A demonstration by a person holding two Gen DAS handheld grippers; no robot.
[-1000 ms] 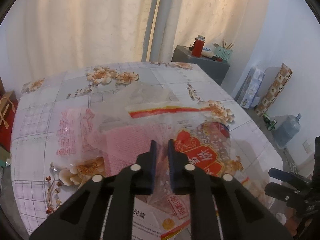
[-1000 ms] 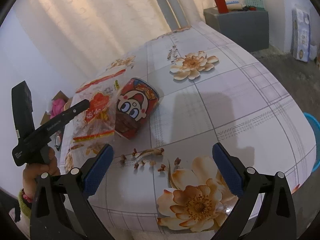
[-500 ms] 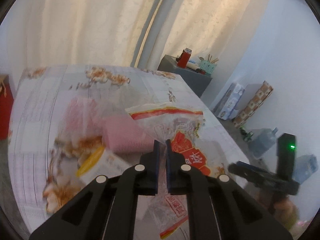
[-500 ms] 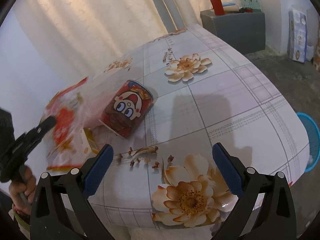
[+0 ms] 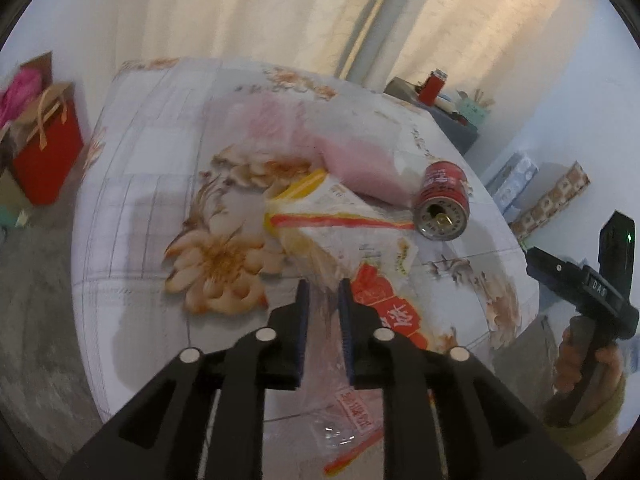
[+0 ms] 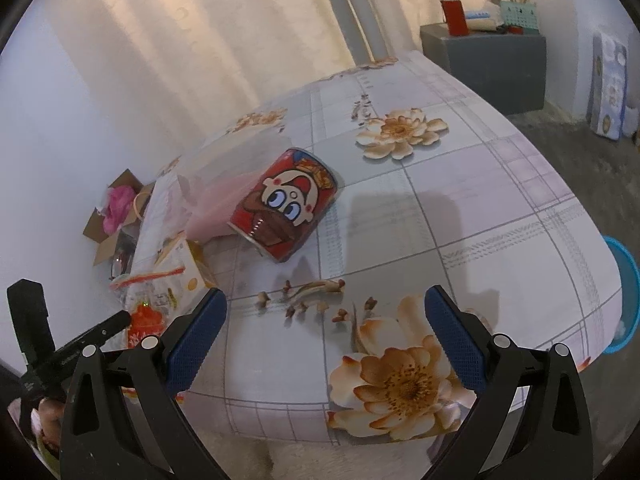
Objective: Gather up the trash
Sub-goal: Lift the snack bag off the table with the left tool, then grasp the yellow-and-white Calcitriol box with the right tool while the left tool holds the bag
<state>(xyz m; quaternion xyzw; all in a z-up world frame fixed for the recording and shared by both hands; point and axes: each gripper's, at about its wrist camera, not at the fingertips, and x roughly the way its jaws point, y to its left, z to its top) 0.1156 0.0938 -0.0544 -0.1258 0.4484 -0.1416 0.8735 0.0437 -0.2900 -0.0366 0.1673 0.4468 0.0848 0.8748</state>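
My left gripper [image 5: 323,300] is shut on a clear plastic bag with red print [image 5: 380,304] and holds it off the table's near edge. On the floral table [image 5: 136,216] lie a white and yellow carton [image 5: 324,204], a pink packet [image 5: 360,164] and a red can [image 5: 442,200] on its side. In the right wrist view the red can [image 6: 288,210] with a cartoon face lies beyond my open, empty right gripper [image 6: 324,332]; the pink packet [image 6: 216,204] and the carton [image 6: 180,268] lie left of it.
A blue bin [image 6: 624,296] stands on the floor off the table's right edge. A red gift bag [image 5: 44,152] and a cardboard box [image 6: 116,216] sit on the floor to the left. A grey cabinet [image 6: 484,52] stands by the curtain.
My left gripper has pulled the plastic bag back off the pile and toward the table's edge, uncovering the carton, pink packet and can. My right gripper has stayed open, almost still.
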